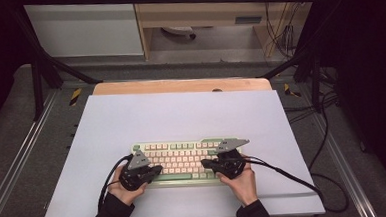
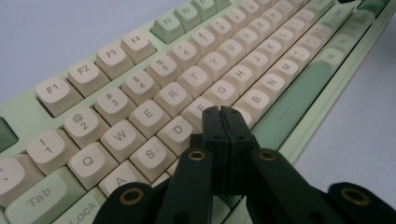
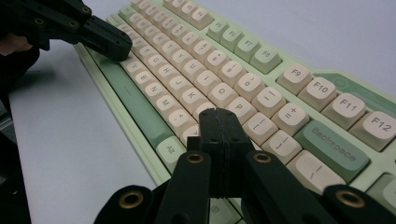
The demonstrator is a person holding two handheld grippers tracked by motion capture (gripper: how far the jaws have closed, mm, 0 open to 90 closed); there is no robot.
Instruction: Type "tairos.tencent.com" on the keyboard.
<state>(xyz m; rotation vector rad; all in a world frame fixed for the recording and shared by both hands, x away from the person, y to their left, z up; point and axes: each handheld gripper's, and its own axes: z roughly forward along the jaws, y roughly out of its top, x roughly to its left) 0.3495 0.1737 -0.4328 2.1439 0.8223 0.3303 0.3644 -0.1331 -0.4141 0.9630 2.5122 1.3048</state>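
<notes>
A pale green keyboard (image 1: 186, 161) with cream keycaps lies on the white table top, near its front edge. My left gripper (image 1: 151, 169) hovers over the keyboard's left half, jaws pressed together and empty; its tip (image 2: 222, 114) sits just above the keys near F and V. My right gripper (image 1: 211, 163) is over the right half, also shut with nothing held, its tip (image 3: 218, 116) above the keys near L and the semicolon. In the right gripper view the left gripper (image 3: 114, 44) shows farther off, over the left letter keys.
The white table top (image 1: 181, 114) has bare room behind and beside the keyboard. A wooden strip (image 1: 180, 85) runs along its far edge. Black cables (image 1: 295, 181) trail off to the right. Metal frame rails flank the table.
</notes>
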